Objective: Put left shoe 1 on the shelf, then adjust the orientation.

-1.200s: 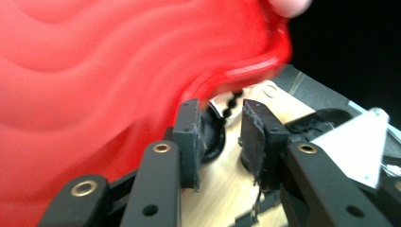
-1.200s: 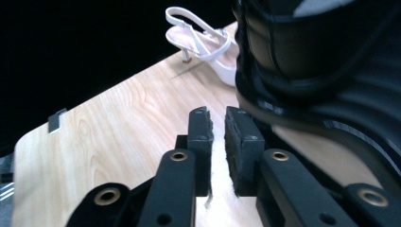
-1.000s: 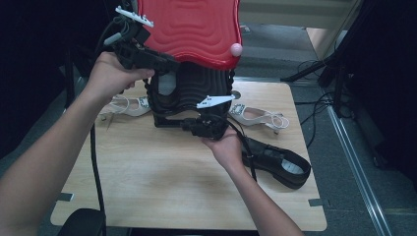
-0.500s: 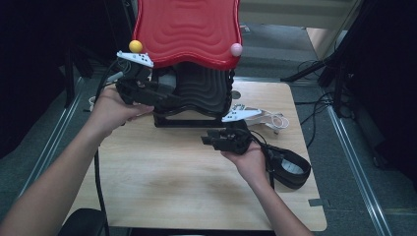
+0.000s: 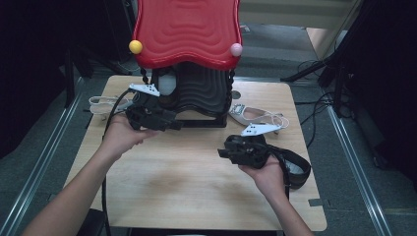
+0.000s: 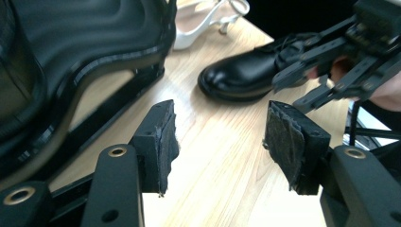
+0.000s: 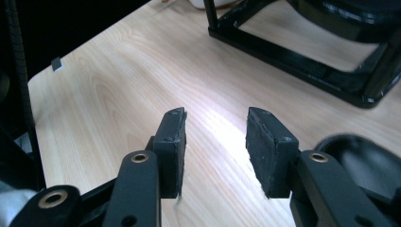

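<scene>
Here, pale wood-grain counter (image 5: 187, 191). Black ridged rack (image 5: 201, 96), wavy glossy red top, stands at the back. Left gripper (image 6: 220, 142) low beside its frame, fingers spread, nothing between. Right gripper (image 7: 215, 149) has just been opening, fingers parted over bare wood. Glossy black boot (image 6: 241, 75) just beside the right hand; white strappy sandal (image 5: 258, 117) behind it.
</scene>
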`<state>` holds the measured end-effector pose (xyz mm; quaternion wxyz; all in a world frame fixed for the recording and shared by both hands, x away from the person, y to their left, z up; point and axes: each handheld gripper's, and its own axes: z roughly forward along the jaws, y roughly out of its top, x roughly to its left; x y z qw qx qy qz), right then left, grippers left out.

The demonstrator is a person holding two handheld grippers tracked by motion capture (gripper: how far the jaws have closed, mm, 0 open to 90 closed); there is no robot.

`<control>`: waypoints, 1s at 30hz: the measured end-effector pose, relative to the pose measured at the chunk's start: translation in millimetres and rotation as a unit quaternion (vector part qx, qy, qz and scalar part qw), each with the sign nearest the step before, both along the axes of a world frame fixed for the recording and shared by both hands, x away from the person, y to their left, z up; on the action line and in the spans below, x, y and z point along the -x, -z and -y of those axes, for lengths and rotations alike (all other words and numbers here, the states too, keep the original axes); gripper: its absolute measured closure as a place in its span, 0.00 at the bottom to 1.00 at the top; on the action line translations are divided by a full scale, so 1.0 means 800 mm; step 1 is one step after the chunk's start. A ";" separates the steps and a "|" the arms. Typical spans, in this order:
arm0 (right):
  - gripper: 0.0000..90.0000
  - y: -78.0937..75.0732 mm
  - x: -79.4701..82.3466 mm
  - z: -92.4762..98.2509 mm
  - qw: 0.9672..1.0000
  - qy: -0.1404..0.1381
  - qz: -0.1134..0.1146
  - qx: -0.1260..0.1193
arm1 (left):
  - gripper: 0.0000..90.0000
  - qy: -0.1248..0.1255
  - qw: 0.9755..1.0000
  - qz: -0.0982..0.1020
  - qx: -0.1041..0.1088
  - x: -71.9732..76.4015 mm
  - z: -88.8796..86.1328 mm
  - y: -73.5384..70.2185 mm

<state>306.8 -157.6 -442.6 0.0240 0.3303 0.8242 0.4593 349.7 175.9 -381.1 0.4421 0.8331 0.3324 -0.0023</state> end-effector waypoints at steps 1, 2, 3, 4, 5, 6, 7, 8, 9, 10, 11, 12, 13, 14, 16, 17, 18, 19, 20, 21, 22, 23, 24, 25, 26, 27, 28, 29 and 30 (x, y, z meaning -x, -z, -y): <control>0.66 0.001 0.002 0.003 1.000 0.000 0.000 0.000 | 0.49 -0.001 1.000 -0.001 0.001 0.002 0.001 0.005; 0.66 0.002 0.004 0.006 1.000 0.000 0.001 0.002 | 0.49 0.002 1.000 -0.006 0.006 0.004 0.002 0.011; 0.66 0.004 0.005 0.008 1.000 0.002 -0.001 0.003 | 0.49 0.002 1.000 -0.009 0.006 0.006 0.003 0.016; 0.66 0.005 0.006 0.011 1.000 0.004 -0.001 0.003 | 0.48 0.003 1.000 -0.011 0.003 0.007 0.004 0.021; 0.66 0.007 0.008 0.014 1.000 0.004 -0.004 0.000 | 0.48 0.003 1.000 -0.014 0.002 0.010 0.005 0.026; 0.66 0.008 0.009 0.017 1.000 0.005 -0.006 -0.004 | 0.48 0.003 1.000 -0.015 0.002 0.012 0.005 0.032; 0.66 0.011 0.011 0.020 1.000 0.007 -0.010 -0.007 | 0.48 0.003 1.000 -0.019 0.003 0.014 0.006 0.037; 0.66 0.013 0.012 0.022 1.000 0.008 -0.011 -0.006 | 0.48 0.002 1.000 -0.020 0.004 0.017 0.006 0.042; 0.66 0.015 0.014 0.024 1.000 0.010 -0.010 -0.002 | 0.48 0.001 1.000 -0.019 0.003 0.019 0.007 0.047; 0.65 0.016 0.016 0.026 1.000 0.011 -0.011 0.002 | 0.48 -0.001 1.000 -0.020 0.001 0.022 0.007 0.052; 0.65 0.018 0.017 0.028 1.000 0.011 -0.008 0.008 | 0.48 -0.005 1.000 -0.016 -0.001 0.026 0.008 0.056; 0.65 0.019 0.019 0.031 1.000 0.013 -0.006 0.013 | 0.48 -0.004 1.000 -0.013 -0.006 0.029 0.008 0.060; 0.65 0.020 0.021 0.033 1.000 0.014 -0.006 0.014 | 0.48 -0.003 1.000 -0.010 -0.007 0.033 0.007 0.064; 0.65 0.021 0.023 0.036 1.000 0.015 -0.009 0.012 | 0.48 -0.003 1.000 -0.011 -0.002 0.037 0.006 0.068; 0.65 0.023 0.025 0.040 1.000 0.017 -0.009 0.013 | 0.48 -0.006 1.000 -0.019 0.010 0.044 0.003 0.076; 0.65 0.024 0.025 0.041 1.000 0.017 -0.010 0.015 | 0.48 -0.010 1.000 -0.023 0.012 0.049 0.002 0.081; 0.65 0.024 0.024 0.043 1.000 0.018 -0.010 0.017 | 0.48 -0.010 1.000 -0.024 0.010 0.051 0.001 0.084; 0.65 0.024 0.023 0.044 1.000 0.019 -0.010 0.016 | 0.48 -0.013 1.000 -0.026 0.007 0.055 0.000 0.088; 0.65 0.024 0.022 0.045 1.000 0.018 -0.013 0.012 | 0.48 -0.012 1.000 -0.028 0.006 0.056 0.000 0.090; 0.65 0.024 0.021 0.045 1.000 0.019 -0.014 0.013 | 0.48 -0.014 1.000 -0.027 0.008 0.059 -0.001 0.093; 0.65 0.024 0.020 0.046 1.000 0.019 -0.010 0.018 | 0.48 -0.014 0.999 -0.028 0.008 0.060 -0.002 0.096; 0.64 0.025 0.020 0.047 1.000 0.018 -0.010 0.022 | 0.48 -0.015 0.999 -0.029 0.011 0.061 -0.002 0.098; 0.64 0.025 0.019 0.048 1.000 0.017 -0.010 0.023 | 0.48 -0.015 0.999 -0.030 0.014 0.062 -0.003 0.100; 0.64 0.025 0.020 0.049 0.999 0.018 -0.011 0.025 | 0.48 -0.014 0.999 -0.028 0.011 0.063 -0.003 0.102; 0.64 0.026 0.019 0.051 0.999 0.018 -0.011 0.026 | 0.48 -0.015 0.999 -0.026 0.011 0.064 -0.004 0.103; 0.63 0.027 0.019 0.053 0.999 0.020 -0.013 0.027 | 0.48 -0.015 1.000 -0.026 0.010 0.064 -0.004 0.105; 0.63 0.028 0.019 0.055 0.999 0.021 -0.016 0.026 | 0.48 -0.013 0.999 -0.028 0.010 0.064 -0.004 0.106; 0.63 0.028 0.018 0.057 0.999 0.022 -0.019 0.024 | 0.48 -0.014 0.999 -0.029 0.013 0.065 -0.004 0.108; 0.63 0.029 0.018 0.059 0.999 0.023 -0.022 0.024 | 0.47 -0.012 0.999 -0.031 0.014 0.065 -0.004 0.109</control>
